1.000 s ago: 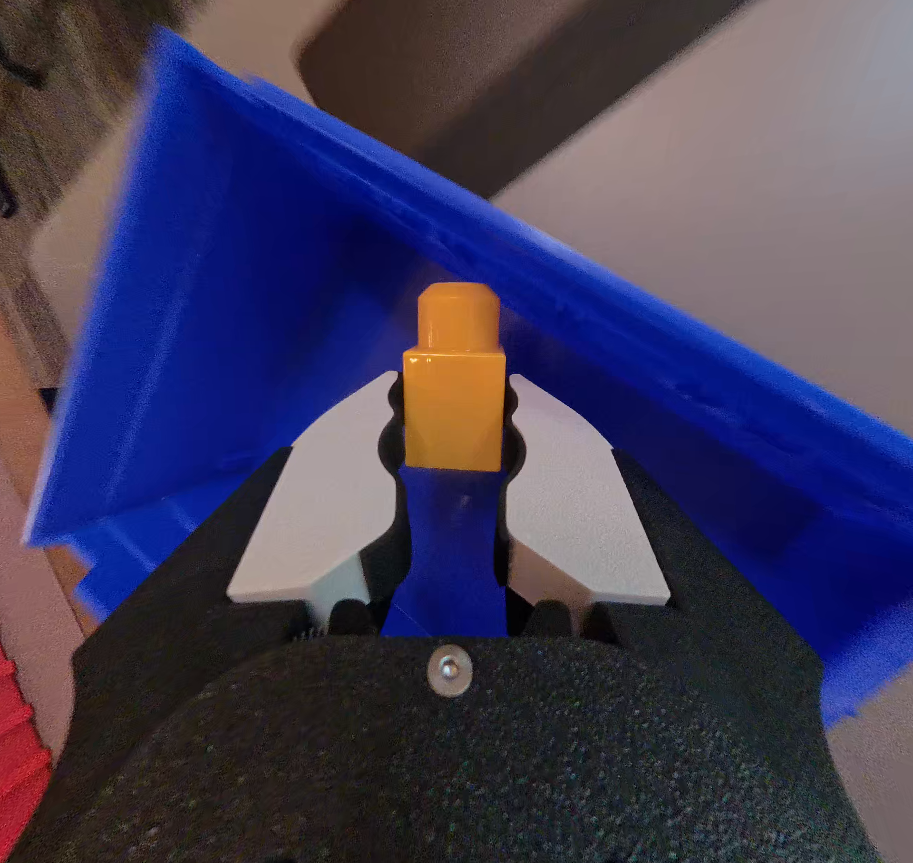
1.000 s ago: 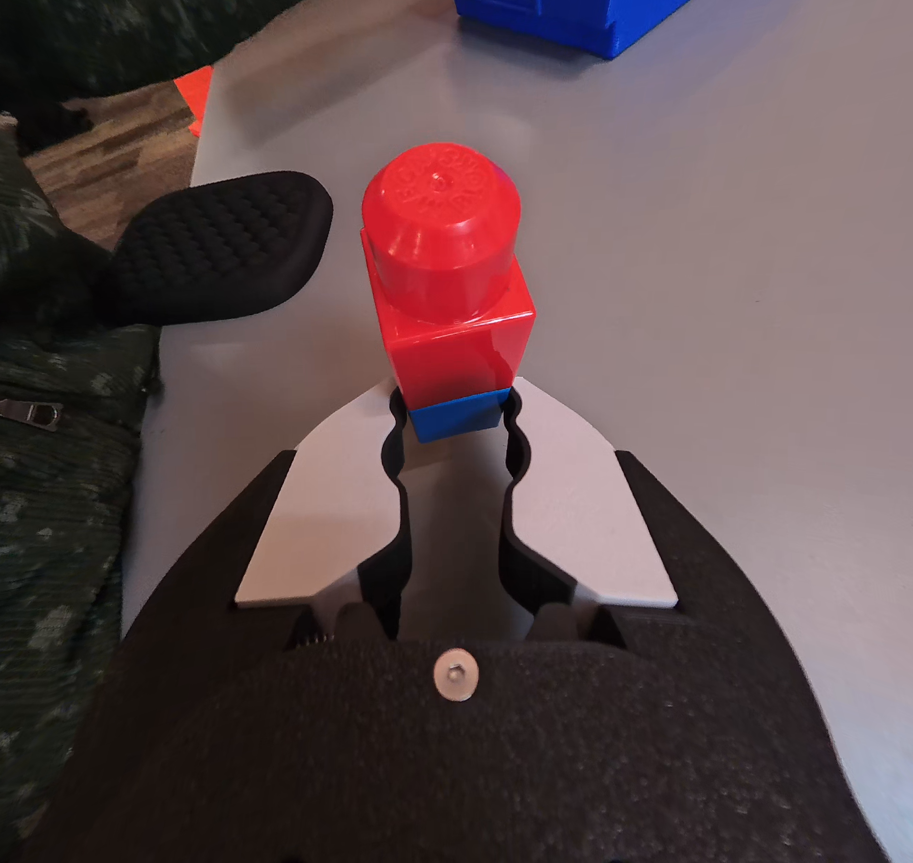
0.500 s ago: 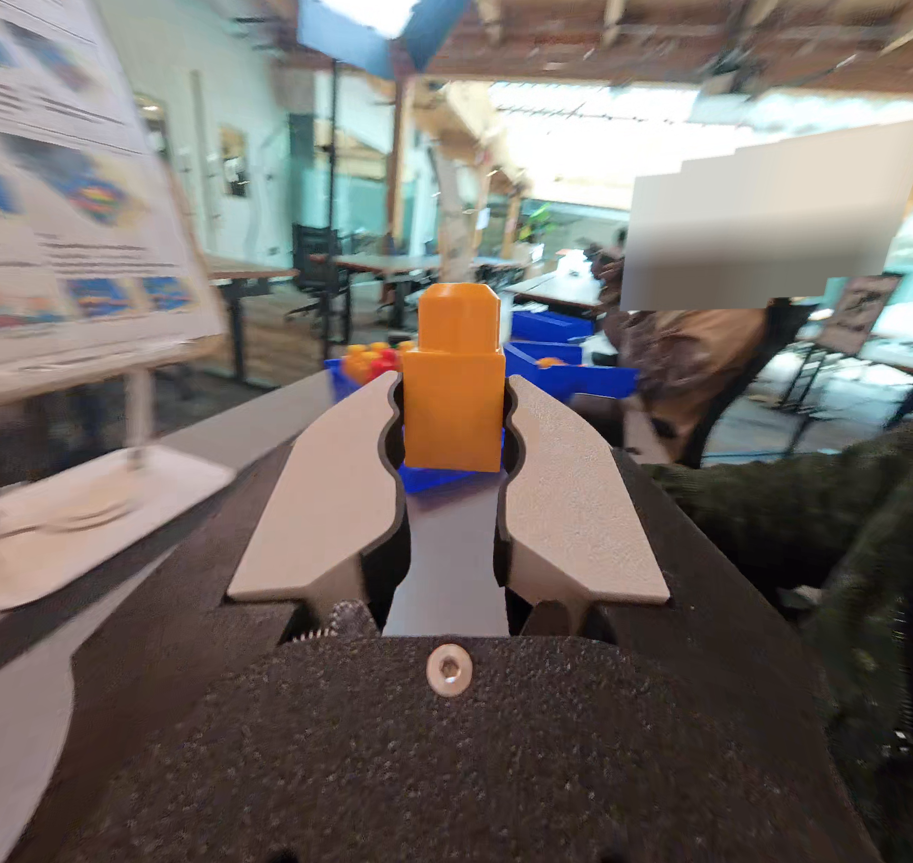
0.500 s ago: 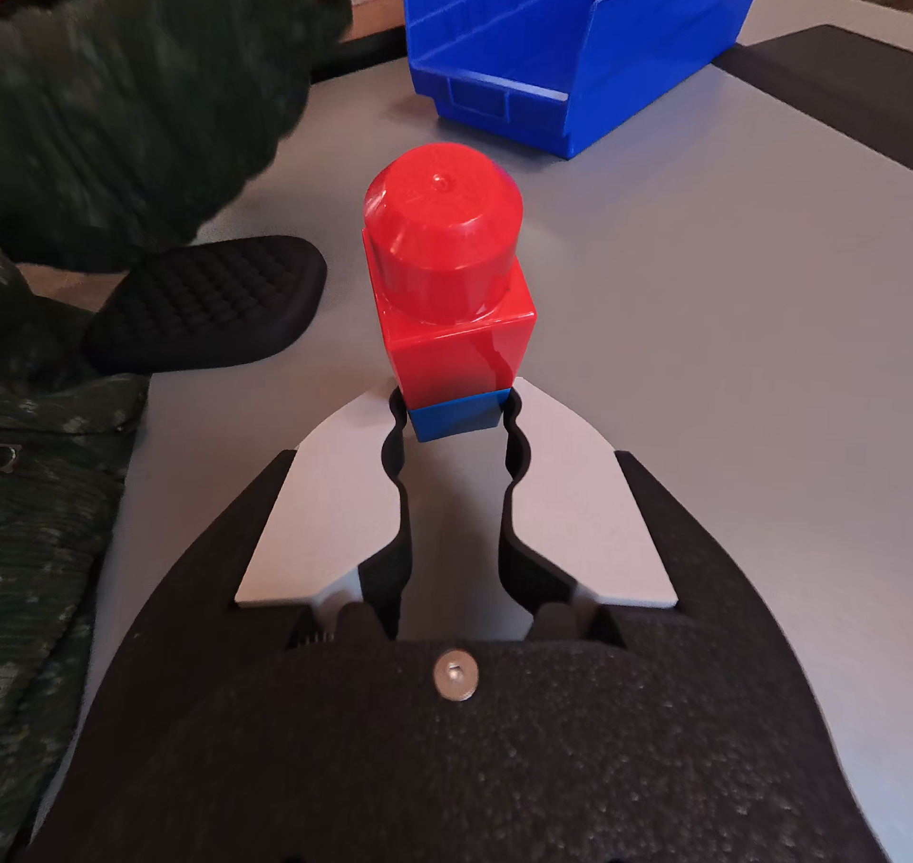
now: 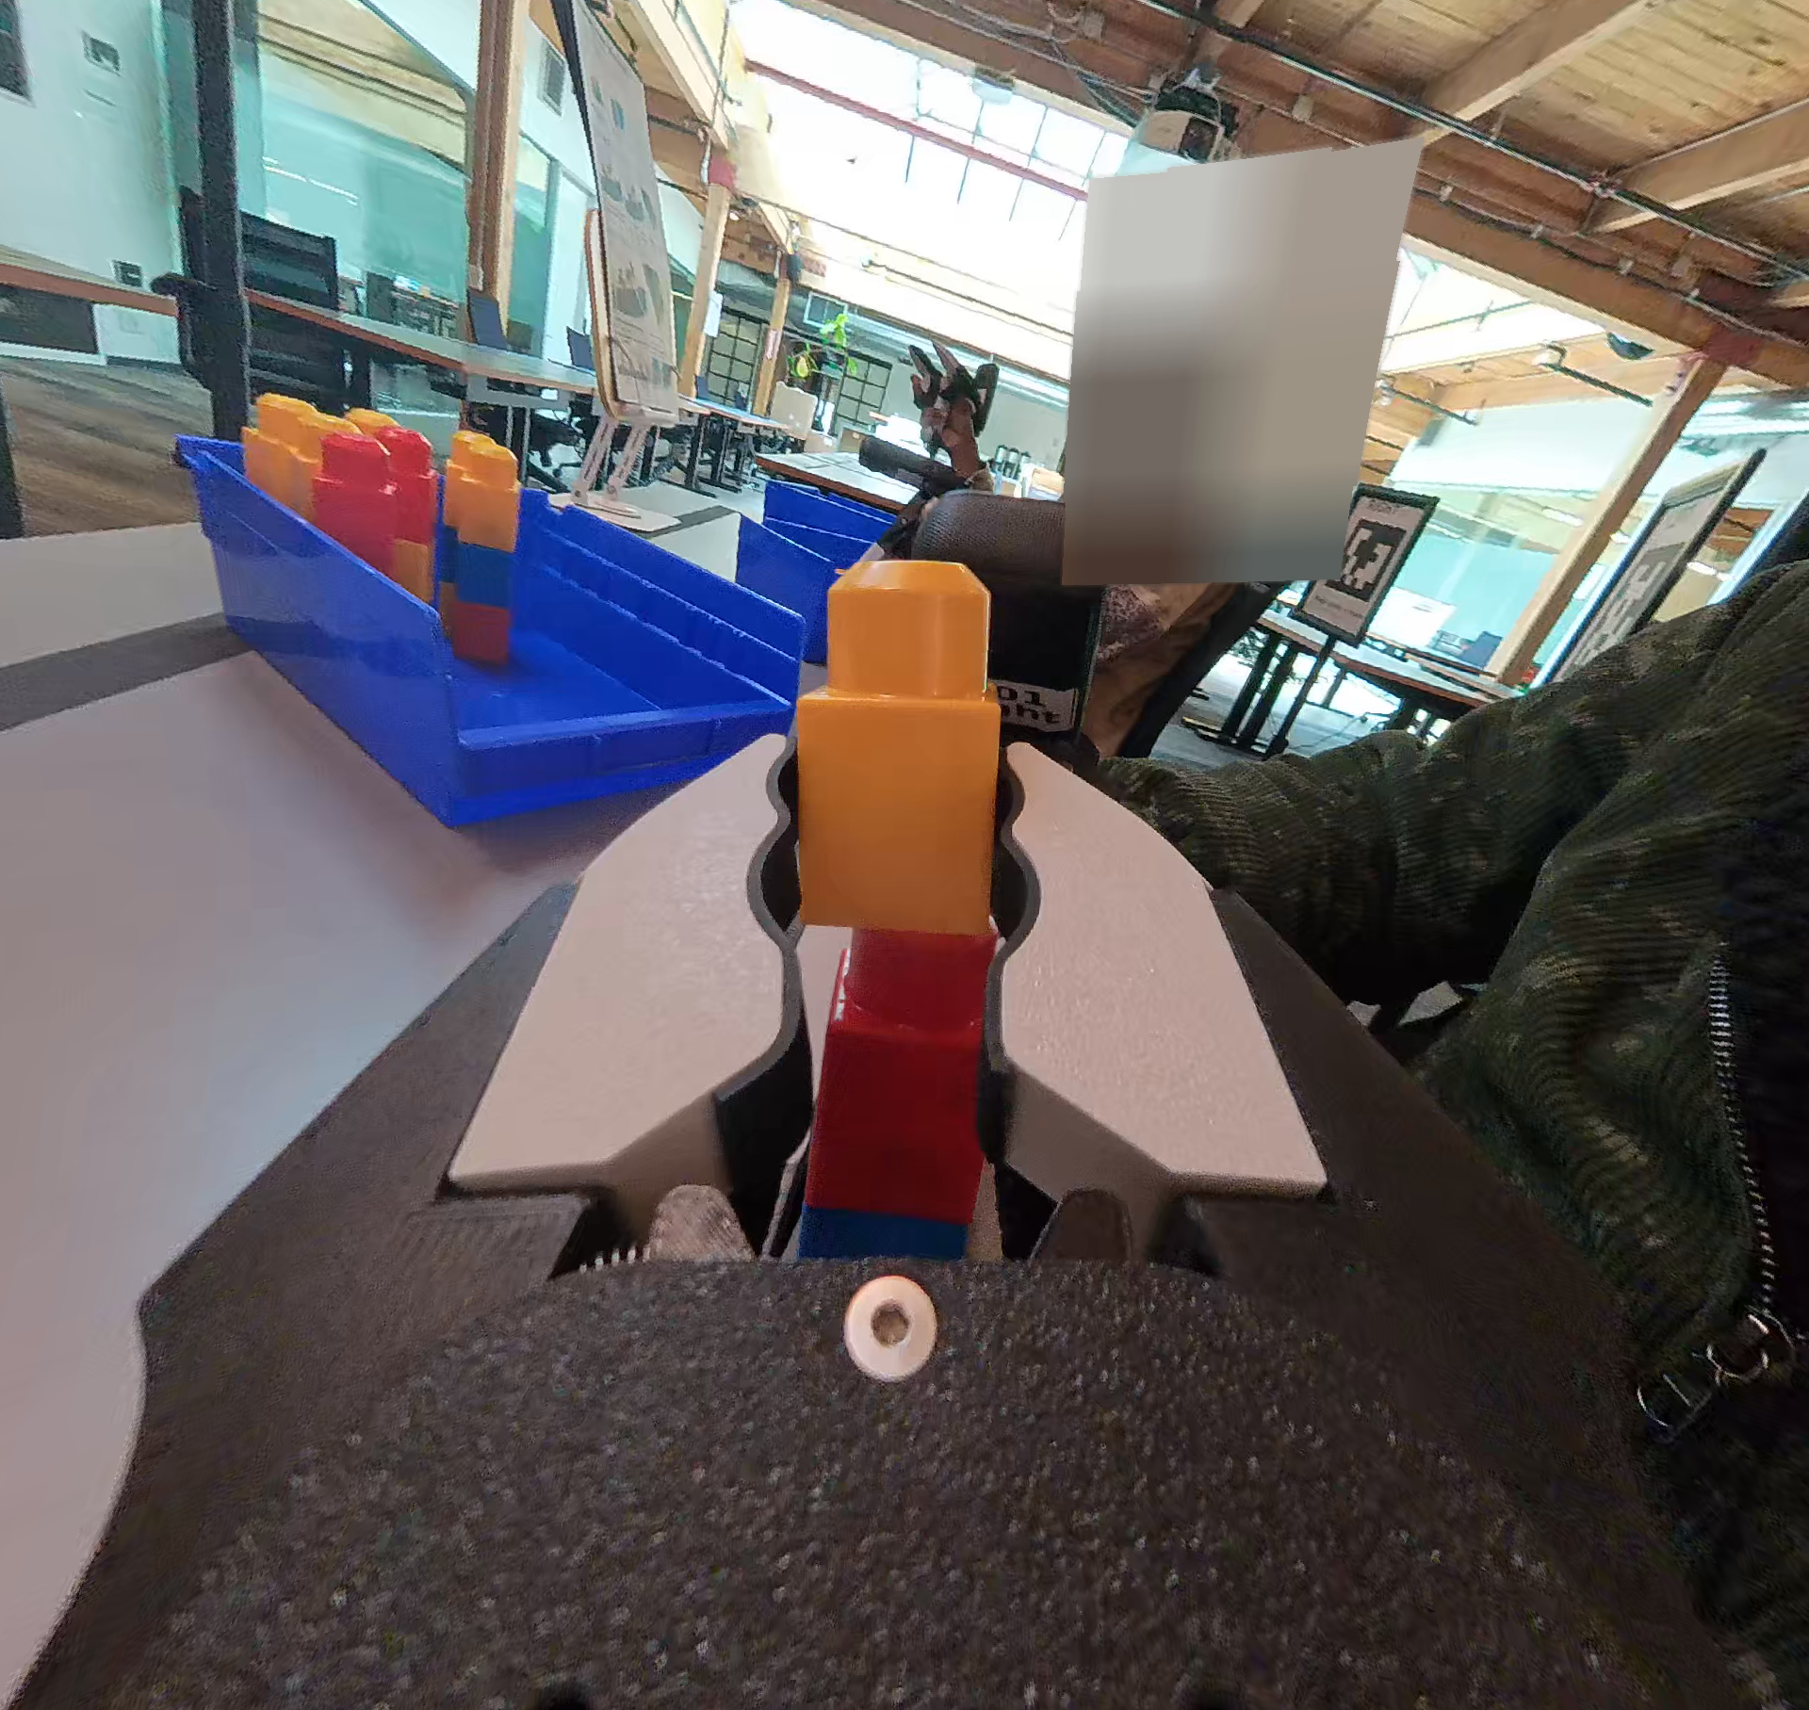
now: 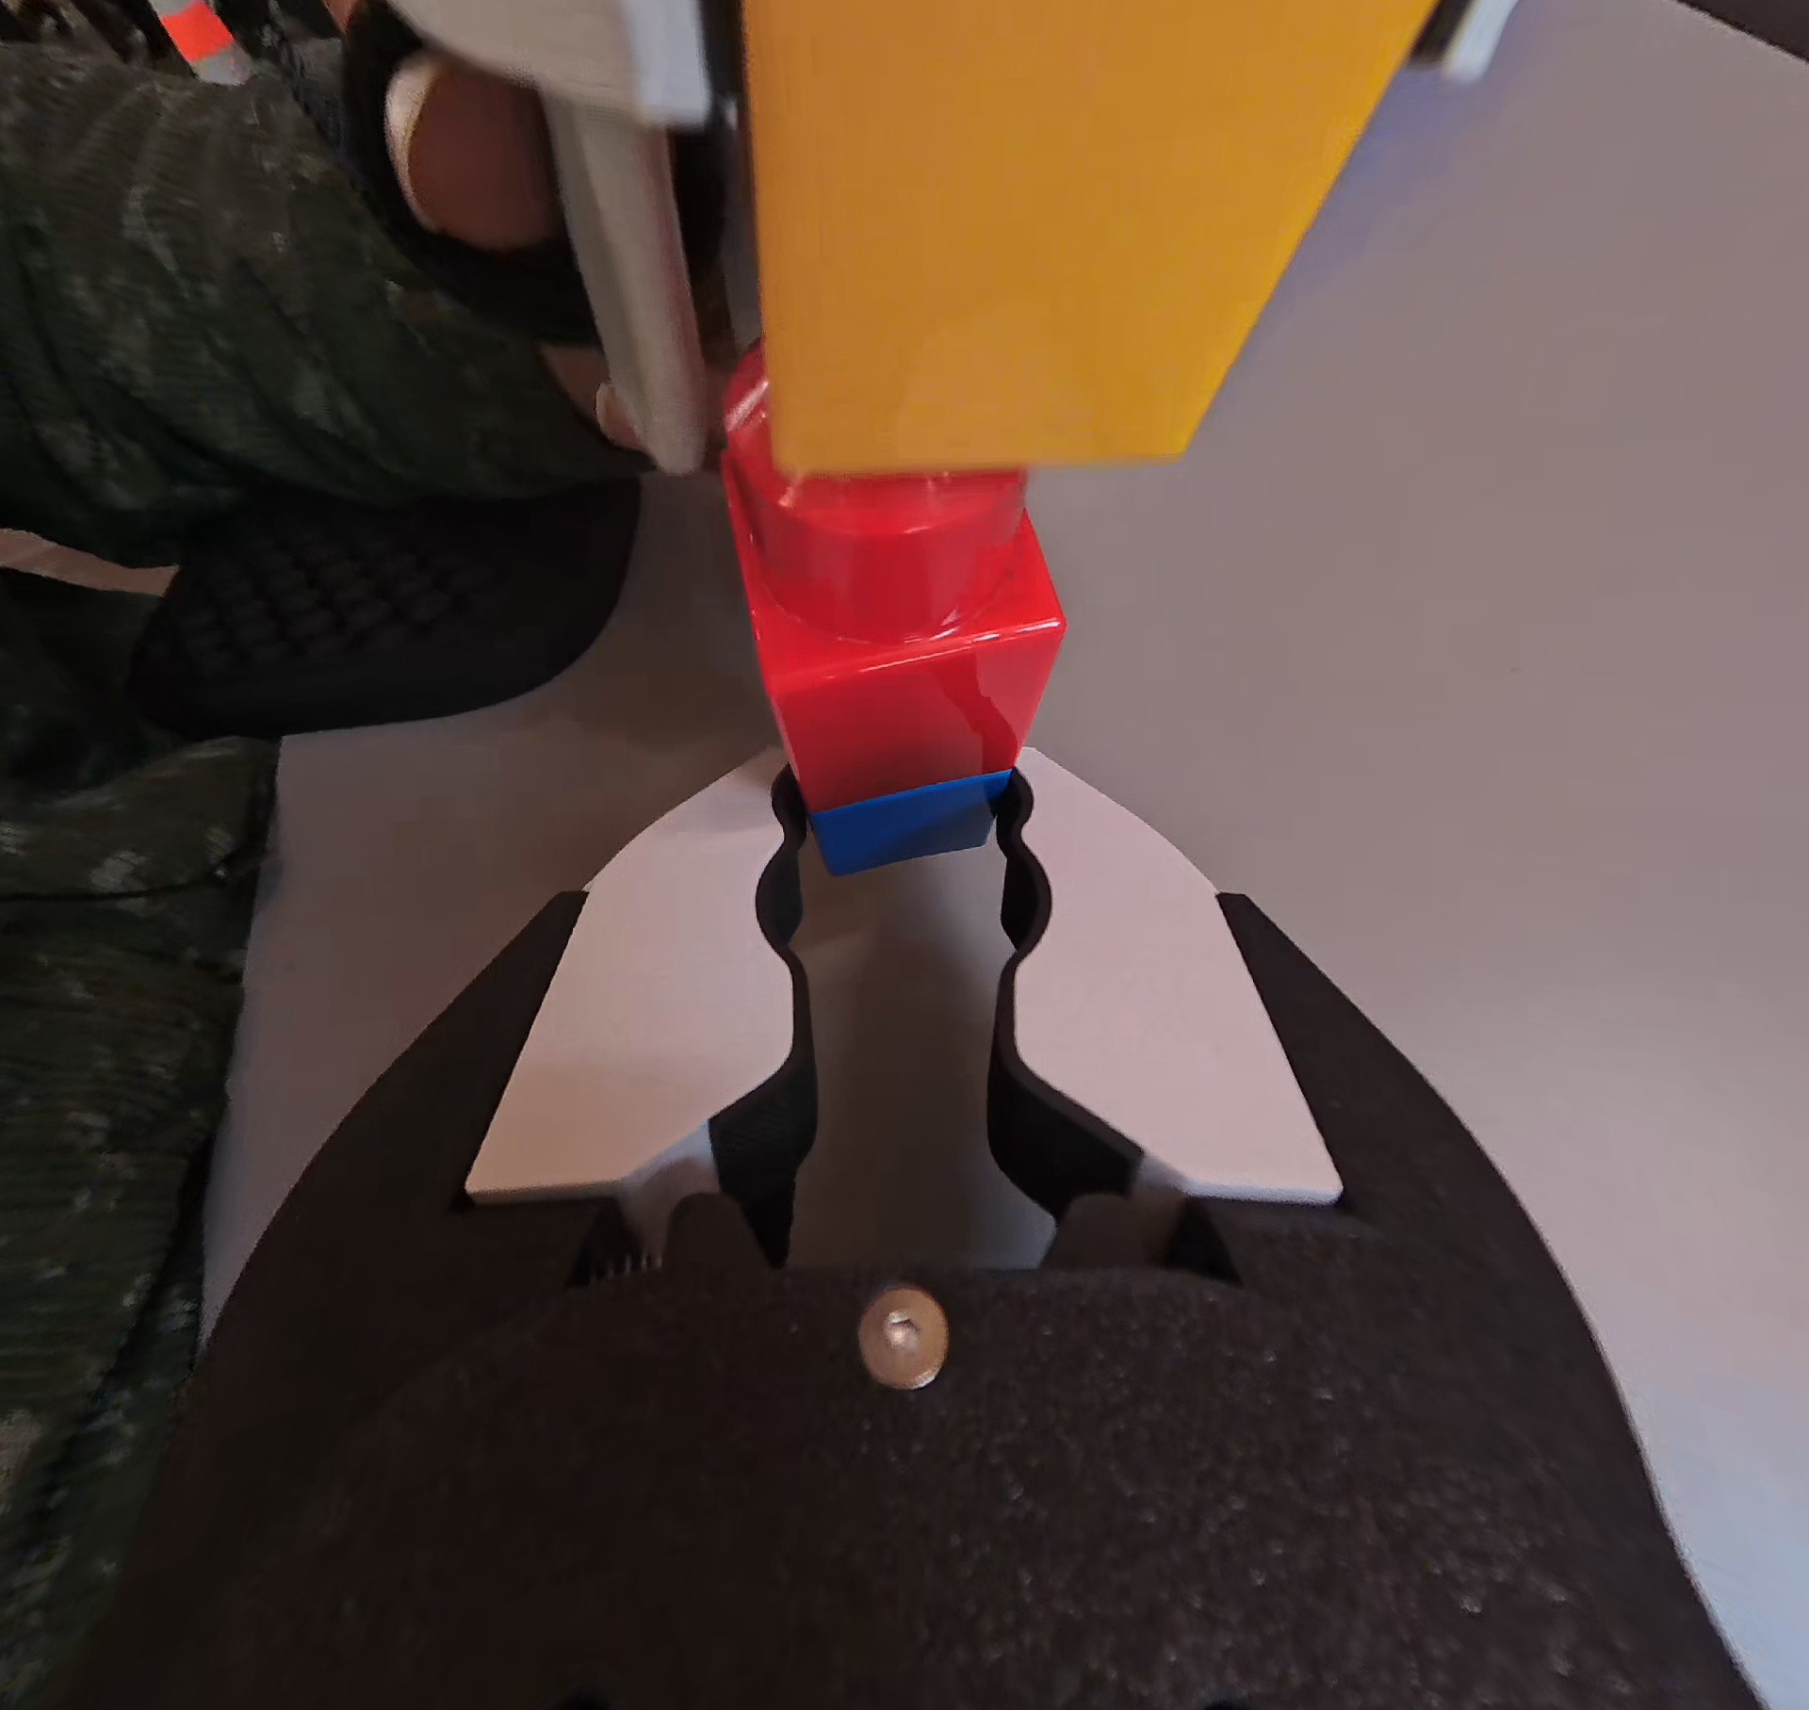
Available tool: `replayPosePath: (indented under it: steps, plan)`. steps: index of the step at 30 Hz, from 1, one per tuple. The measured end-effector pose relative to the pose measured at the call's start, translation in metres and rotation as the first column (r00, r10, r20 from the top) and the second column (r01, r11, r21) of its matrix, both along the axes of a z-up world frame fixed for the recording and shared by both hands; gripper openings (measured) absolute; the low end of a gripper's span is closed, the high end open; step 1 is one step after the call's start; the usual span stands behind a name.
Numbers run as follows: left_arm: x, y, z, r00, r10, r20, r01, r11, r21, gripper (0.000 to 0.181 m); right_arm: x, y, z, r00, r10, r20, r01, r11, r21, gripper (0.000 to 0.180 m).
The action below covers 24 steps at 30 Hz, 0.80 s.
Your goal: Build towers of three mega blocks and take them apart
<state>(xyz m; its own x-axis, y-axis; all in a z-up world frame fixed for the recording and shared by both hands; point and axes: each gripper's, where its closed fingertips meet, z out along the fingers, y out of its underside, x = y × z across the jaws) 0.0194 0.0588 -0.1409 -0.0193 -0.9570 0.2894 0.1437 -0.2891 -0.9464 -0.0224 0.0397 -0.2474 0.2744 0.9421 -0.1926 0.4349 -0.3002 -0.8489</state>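
My left gripper (image 5: pixel 896 762) is shut on an orange block (image 5: pixel 896 811) and holds it upright. The orange block sits on the stud of a red block (image 5: pixel 896 1105), which stands on a blue block (image 5: pixel 881 1232). My right gripper (image 6: pixel 901 816) is shut on that blue block (image 6: pixel 905 826) and holds the stack above the table. In the right wrist view the red block (image 6: pixel 910 684) has the orange block (image 6: pixel 1057 195) pressed onto its stud, with the left gripper's white fingers (image 6: pixel 626 224) on either side of the orange block.
A blue bin (image 5: pixel 587 733) at the left holds several block towers (image 5: pixel 480 547). A second blue bin (image 5: pixel 793 547) stands farther back. A grey table (image 5: pixel 196 880) lies below. A green sleeve (image 5: pixel 1468 880) is at the right, and a black armrest pad (image 6: pixel 372 616) is at the table's edge. There is about 11 cm between the tips of the two grippers.
My left gripper has swung away from the blue bin with the orange block and brought it onto the red block's stud. My right gripper still holds the blue and red stack.
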Motion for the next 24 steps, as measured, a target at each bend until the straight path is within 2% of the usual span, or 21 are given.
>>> replayPosePath:
  steps: [8, 17, 24]
  plan:
    - [0.002, -0.006, -0.011, 0.993, -0.032, -0.115, 0.039, 0.998, 0.059, 0.037, 0.005, 0.0, 0.004, 1.0, -0.009, -0.014, 0.009, 1.0, -0.016, 0.038]
    - [0.0, -0.005, -0.006, 0.993, -0.032, -0.117, 0.04, 0.997, 0.062, 0.037, -0.002, 0.0, 0.019, 0.992, -0.044, -0.119, 0.04, 0.999, -0.034, 0.037]
    - [-0.003, -0.006, -0.01, 0.983, -0.066, -0.174, 0.077, 0.995, 0.06, 0.037, -0.001, 0.0, 0.018, 0.994, -0.041, -0.102, 0.039, 0.999, -0.018, 0.036]
